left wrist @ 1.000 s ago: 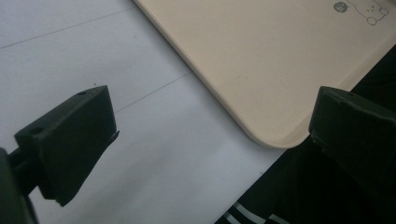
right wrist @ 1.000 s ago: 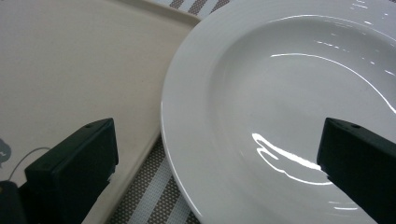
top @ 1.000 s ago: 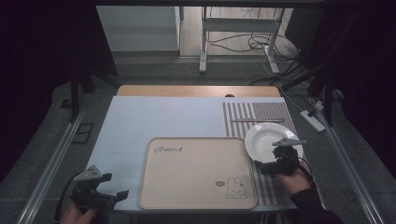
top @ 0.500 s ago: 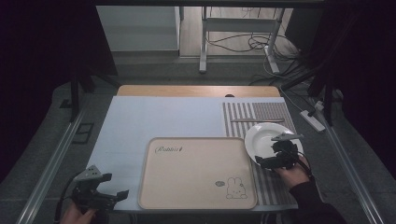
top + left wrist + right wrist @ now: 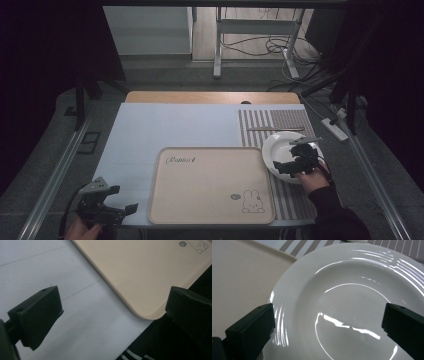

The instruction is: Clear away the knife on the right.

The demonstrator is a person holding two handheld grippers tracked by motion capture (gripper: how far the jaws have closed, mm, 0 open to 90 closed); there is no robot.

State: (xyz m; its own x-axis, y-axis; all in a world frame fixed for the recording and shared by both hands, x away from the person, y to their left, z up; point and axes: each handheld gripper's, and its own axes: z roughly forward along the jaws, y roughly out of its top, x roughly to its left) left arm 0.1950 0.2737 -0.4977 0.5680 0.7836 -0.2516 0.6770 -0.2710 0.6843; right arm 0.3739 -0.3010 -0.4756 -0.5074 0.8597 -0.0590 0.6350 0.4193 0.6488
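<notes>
Change: since a second ago the right gripper [image 5: 295, 162] has moved from the near rim of the plate [image 5: 276, 145] further over it; the left gripper [image 5: 107, 207] has stayed put.
Plate: white, ridged rim, lying on the striped mat [image 5: 270, 120] at the table's right, just beside the tray's right edge; in the right gripper view its bowl [image 5: 352, 310] lies between the two jaws.
Right gripper: above the plate's near half, jaws spread wide, gripping nothing.
Tray [image 5: 210, 185]: beige, rabbit drawing at its near right corner, on the pale cloth [image 5: 165, 125].
Left gripper: at the table's near left corner, jaws wide apart, empty, facing the tray's near corner [image 5: 147, 315].
</notes>
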